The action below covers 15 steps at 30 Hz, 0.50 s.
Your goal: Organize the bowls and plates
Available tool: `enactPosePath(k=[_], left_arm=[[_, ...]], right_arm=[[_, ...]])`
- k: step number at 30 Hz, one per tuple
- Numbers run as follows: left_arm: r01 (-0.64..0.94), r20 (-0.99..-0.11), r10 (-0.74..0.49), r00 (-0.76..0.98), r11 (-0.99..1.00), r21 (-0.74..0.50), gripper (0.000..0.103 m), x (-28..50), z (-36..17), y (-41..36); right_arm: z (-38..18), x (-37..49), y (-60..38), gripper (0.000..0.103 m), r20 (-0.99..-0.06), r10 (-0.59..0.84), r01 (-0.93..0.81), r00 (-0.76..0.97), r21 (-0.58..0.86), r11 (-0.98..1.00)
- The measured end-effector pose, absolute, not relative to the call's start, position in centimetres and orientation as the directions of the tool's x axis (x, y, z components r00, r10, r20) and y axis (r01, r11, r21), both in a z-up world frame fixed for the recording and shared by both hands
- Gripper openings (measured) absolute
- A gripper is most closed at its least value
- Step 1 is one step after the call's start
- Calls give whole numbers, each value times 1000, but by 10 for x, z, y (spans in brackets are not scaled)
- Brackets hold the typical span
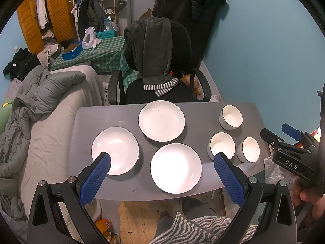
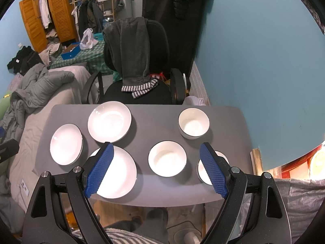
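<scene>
On the grey tabletop [image 1: 126, 191] stand 3 white plates and 3 white bowls, all empty and none touching another. The left plate [image 1: 115, 150] sits nearest the left edge, with only a thin strip of bare surface beside it. The far plate [image 1: 161, 120] lies close to the far edge, in front of a black office chair [image 1: 160, 93] draped with a dark towel [image 1: 151, 46]. The near plate [image 1: 176, 168] sits close to the near edge at the middle. On the right half, the far bowl [image 1: 231, 117] stands toward the far right corner, the middle bowl [image 1: 221, 145] toward the near edge, and the right bowl [image 1: 248, 149] just beside it, near the right edge. The widest bare stretch runs between the far plate and the far bowl.

The left gripper [image 1: 162, 180] hangs above the near edge, spread wide and holding nothing. The right gripper [image 2: 157, 170] is likewise spread and empty over the near edge.
</scene>
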<state>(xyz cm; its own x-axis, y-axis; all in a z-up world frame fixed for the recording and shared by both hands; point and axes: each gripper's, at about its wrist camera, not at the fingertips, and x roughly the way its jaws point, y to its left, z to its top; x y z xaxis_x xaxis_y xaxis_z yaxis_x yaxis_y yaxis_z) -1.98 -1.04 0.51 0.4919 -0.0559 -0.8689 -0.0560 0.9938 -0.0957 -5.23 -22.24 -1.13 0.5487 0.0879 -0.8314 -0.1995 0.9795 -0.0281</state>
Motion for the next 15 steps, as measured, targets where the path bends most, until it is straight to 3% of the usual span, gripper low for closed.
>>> enactPosePath(k=[15], left_arm=[[-55, -870, -58, 489, 994, -98, 103, -19, 5, -12]], right_arm=[[-11, -52, -223, 85, -831, 88, -199, 549, -28, 980]])
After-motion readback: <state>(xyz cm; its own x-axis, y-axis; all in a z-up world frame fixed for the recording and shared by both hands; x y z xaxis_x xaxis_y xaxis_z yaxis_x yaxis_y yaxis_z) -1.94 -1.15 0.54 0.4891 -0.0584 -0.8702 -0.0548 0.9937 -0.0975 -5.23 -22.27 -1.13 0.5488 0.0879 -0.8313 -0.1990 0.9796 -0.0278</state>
